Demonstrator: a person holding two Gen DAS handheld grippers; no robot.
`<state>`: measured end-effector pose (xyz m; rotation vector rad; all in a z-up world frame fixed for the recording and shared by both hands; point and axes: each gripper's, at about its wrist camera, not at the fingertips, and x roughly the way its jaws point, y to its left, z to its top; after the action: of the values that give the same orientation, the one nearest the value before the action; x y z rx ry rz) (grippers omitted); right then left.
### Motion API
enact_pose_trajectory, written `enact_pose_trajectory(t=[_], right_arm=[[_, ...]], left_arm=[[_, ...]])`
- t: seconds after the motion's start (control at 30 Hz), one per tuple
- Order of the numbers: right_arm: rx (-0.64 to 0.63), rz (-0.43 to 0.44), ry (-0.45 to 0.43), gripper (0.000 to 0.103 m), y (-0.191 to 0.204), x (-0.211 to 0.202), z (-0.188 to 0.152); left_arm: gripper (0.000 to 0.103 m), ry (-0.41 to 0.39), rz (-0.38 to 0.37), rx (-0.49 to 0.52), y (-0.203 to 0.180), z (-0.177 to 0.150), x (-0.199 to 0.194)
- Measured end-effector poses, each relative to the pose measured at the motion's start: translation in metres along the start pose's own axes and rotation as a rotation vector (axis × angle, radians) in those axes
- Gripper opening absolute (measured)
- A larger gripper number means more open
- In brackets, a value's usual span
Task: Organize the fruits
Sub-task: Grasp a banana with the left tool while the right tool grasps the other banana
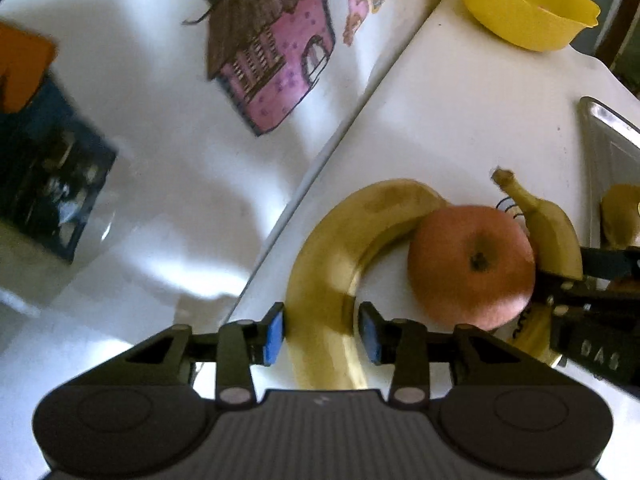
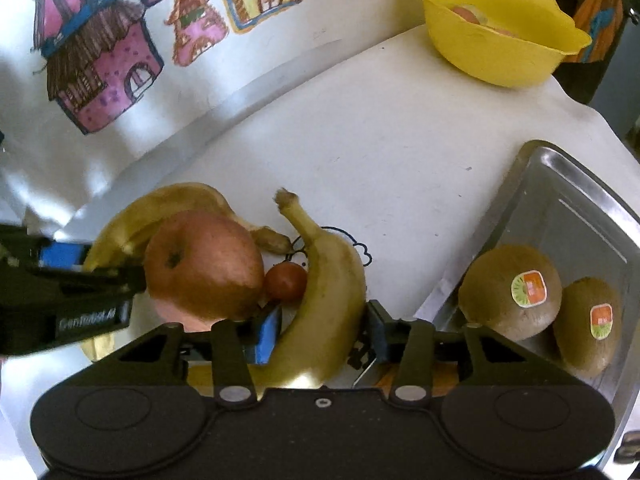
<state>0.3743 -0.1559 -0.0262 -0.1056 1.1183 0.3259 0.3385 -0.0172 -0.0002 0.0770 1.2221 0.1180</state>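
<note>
Straddling one banana each, we have both grippers open: the left gripper around the big banana, the right gripper around the smaller banana. Each banana's long axis runs forward between the fingers; the apple lies on the counter between them

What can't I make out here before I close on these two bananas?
- Yellow bowl contents: right wrist view shows only a pinkish sliver over the rim; left wrist view shows none.
- Small red fruit: hidden behind the apple in the left wrist view.
- Left banana lower end: covered by the gripper body.
- Right banana grip: pad contact unclear; the gripper body hides its base.
- Tray: far side cut off.
</note>
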Motion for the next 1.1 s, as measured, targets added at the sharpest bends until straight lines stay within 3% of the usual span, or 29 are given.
enact_pose_trajectory(t=[0.17,0.3,0.47,0.57,0.83,0.97,1.1], right_arm=[[-0.032,-0.004,-0.008,0.057,0.006,0.002,-0.003],[-0.044,0.007,-0.014,0.054,0.005,0.001,-0.004],[-0.031,-0.002,-0.011,0.049,0.002,-0.002,-0.005],[-0.032,-0.001,-0.012,0.049,0.001,-0.002,-0.004],[-0.026,-0.025,0.002,0.057,0.004,0.002,0.001],[-0.007,-0.034,-0.004,0.047,0.006,0.002,0.0],[0.01,-0.047,-0.014,0.043,0.006,-0.001,-0.002]], left_arm=[[0.058,-0.033,-0.001,0.014,-0.004,0.016,0.007],[0.057,-0.047,-0.014,0.012,-0.009,0.03,0.013],[0.043,-0.051,-0.019,0.049,-0.003,0.014,0.001],[0.039,-0.025,-0.036,0.057,-0.008,0.007,0.001],[0.047,-0.03,-0.041,0.06,-0.011,0.019,0.011],[0.04,-0.027,-0.043,0.071,-0.014,0.015,0.007],[0.039,-0.01,-0.039,0.054,-0.014,0.016,0.006]])
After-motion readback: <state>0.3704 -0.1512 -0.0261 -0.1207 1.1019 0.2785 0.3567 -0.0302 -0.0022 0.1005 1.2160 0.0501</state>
